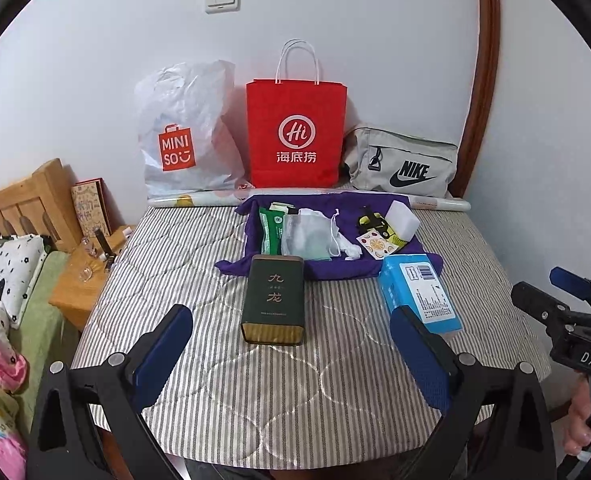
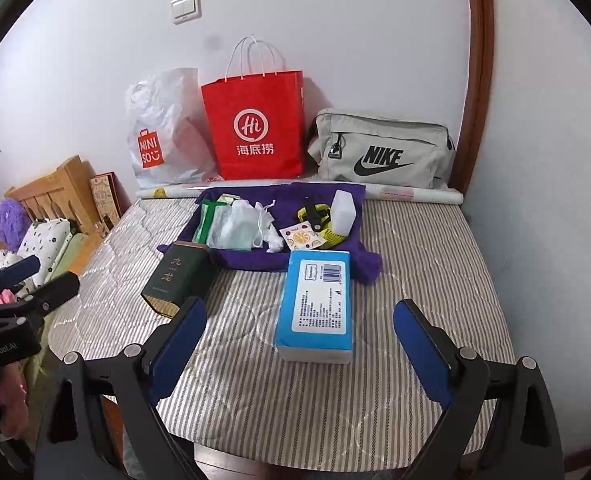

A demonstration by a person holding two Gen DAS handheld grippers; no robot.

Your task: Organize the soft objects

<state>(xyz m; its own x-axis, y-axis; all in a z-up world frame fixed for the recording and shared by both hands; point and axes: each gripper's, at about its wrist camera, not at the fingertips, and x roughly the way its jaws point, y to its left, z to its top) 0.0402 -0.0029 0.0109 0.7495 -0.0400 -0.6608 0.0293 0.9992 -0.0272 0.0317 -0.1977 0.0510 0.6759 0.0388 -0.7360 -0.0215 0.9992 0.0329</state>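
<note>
Centrally, a table covered by a grey-and-white striped quilted cloth (image 1: pixel 255 380) carries the items. Left tool (image 1: pixel 291 344): blue-padded jaws spread wide, holding nothing, low over the near edge, facing a dark green rectangular tin with gold characters (image 1: pixel 273 300). Right tool (image 2: pixel 299 344): jaws likewise spread and empty, facing a blue plastic-wrapped tissue pack (image 2: pixel 317 304) lying just beside the tin. Behind both, a purple cloth (image 1: pixel 335 266) lies spread out, bearing a green packet (image 1: pixel 269 230), a white mesh drawstring pouch (image 1: pixel 311 236), a white block (image 1: pixel 403 218) and a fruit-printed card (image 1: pixel 377 244). Against the wall, left to right: a white crumpled plastic shopping bag with an orange logo (image 1: pixel 183 132), a red paper carrier bag with white handles (image 1: pixel 295 132), and a grey fabric waist bag with a black logo (image 1: pixel 403 162).
</note>
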